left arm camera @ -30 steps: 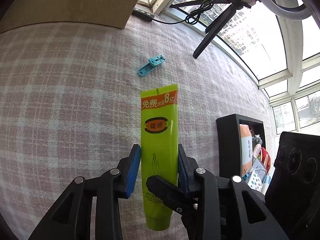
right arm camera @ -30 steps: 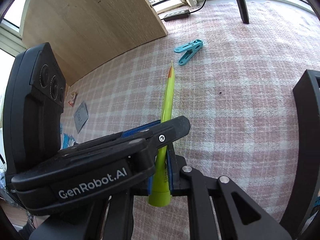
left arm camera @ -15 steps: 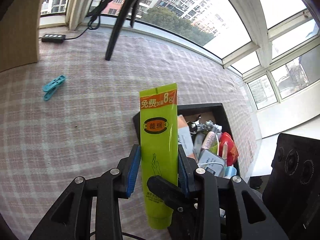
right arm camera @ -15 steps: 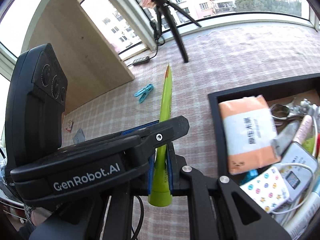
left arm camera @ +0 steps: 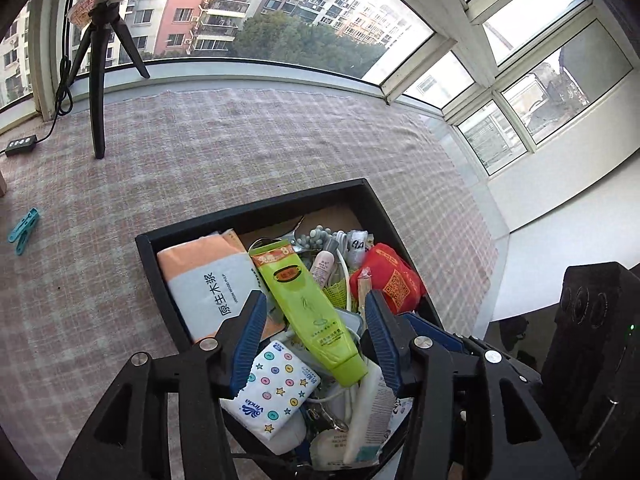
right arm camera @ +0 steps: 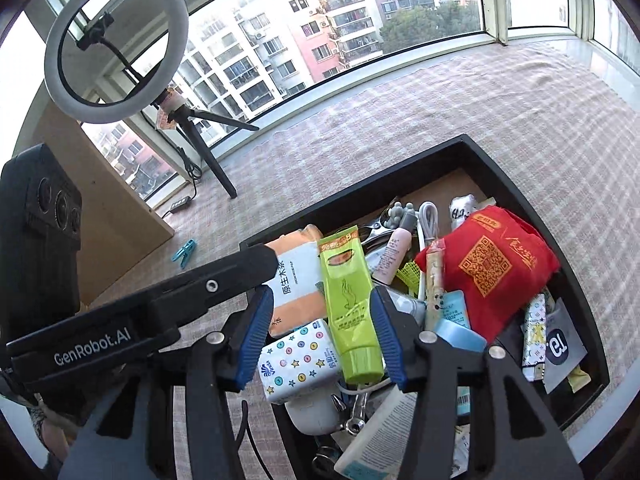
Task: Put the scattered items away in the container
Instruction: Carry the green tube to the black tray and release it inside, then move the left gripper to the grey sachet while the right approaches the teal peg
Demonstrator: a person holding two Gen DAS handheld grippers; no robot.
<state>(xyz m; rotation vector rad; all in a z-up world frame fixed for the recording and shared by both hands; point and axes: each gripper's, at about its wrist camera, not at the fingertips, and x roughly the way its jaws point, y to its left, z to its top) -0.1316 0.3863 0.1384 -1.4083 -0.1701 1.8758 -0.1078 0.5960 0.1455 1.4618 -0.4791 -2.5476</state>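
The left gripper (left arm camera: 316, 332) hangs over the black container (left arm camera: 160, 276) with its blue-padded jaws spread wide, and nothing is between them. The right gripper (right arm camera: 320, 334) is also over the container, and its jaws are spread apart in the same way, holding nothing.

The green tube (left arm camera: 308, 304) lies inside the container, on top of the other items, with its cap end toward the grippers and its flat orange-banded end toward the far wall. It lies slanted in the left wrist view. It is apart from the pads of both grippers.

Just beside the tube, on its left, lies the orange and white tissue pack (left arm camera: 208, 284), and near the cap lies a small tissue pack with coloured dots (right arm camera: 298, 356). On the other side of the tube is a red pouch (right arm camera: 492, 268) with a QR code, and between them a small pink bottle (right arm camera: 394, 256). The items deeper in the pile are hard to tell, perhaps cables and keys.

On the checked cloth (left arm camera: 240, 148), well apart from the container, a teal clothes peg (left arm camera: 24, 230) lies outside. Near the window stands a tripod (left arm camera: 98, 80) carrying a ring light (right arm camera: 116, 46).
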